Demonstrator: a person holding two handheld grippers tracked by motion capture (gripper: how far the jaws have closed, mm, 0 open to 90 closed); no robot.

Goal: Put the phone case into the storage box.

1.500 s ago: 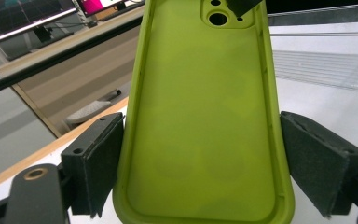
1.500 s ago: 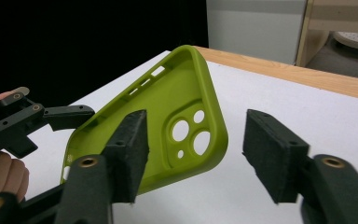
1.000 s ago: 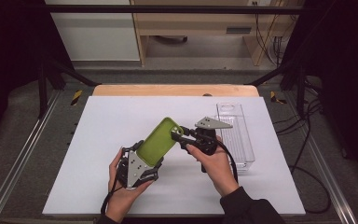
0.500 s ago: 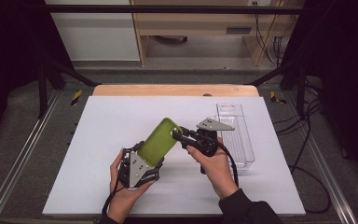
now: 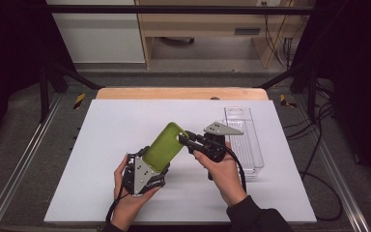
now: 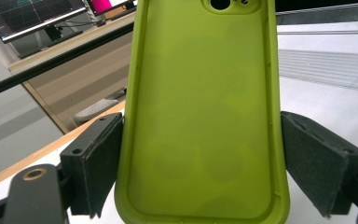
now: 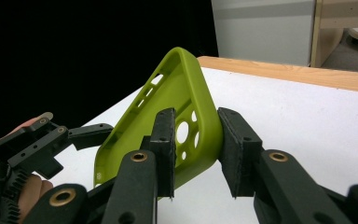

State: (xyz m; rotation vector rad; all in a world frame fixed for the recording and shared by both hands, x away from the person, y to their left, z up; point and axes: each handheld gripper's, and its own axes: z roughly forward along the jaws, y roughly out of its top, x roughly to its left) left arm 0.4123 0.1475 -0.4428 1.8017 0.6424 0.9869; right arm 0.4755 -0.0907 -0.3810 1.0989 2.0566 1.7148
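We see a lime-green case (image 5: 164, 146), black jaws, a white table (image 5: 111, 140), a clear tray (image 5: 245, 140), a grey plate (image 5: 222, 129).

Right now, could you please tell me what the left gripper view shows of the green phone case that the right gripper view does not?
The left gripper view alone shows the case's hollow inner face, with the left tongs gripping its long edges, and monitors behind. The right gripper view alone shows the right tongs clamped on the camera-hole corner, side-button slots along one edge, and the left tongs farther off. Both show the green phone case and the white table.
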